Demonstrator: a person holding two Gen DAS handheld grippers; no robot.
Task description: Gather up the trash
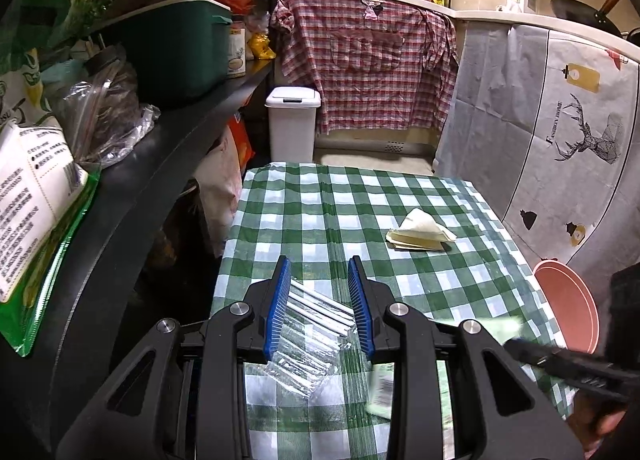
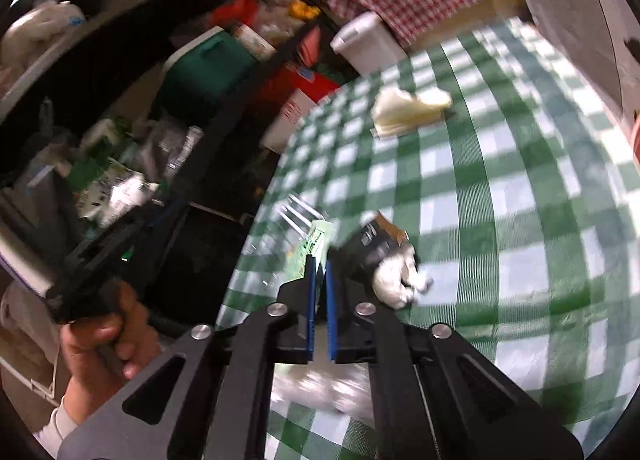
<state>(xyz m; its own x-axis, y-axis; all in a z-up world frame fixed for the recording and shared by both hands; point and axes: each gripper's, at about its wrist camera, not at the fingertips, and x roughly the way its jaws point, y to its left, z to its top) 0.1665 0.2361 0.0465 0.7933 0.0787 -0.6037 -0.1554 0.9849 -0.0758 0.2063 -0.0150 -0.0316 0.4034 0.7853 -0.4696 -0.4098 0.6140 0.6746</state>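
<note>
My left gripper is open above a clear plastic bag of white straws on the green checked table. A cream folded napkin lies farther back on the right; it also shows in the right wrist view. My right gripper is shut on a light green paper wrapper, which shows blurred in the left wrist view. A dark packet and a crumpled white tissue lie just right of the right gripper. A white lidded trash bin stands on the floor beyond the table.
A black shelf unit packed with bags, a green box and packets runs along the left of the table. A pink basin sits off the table's right edge. Cloth-covered cabinets stand behind and to the right.
</note>
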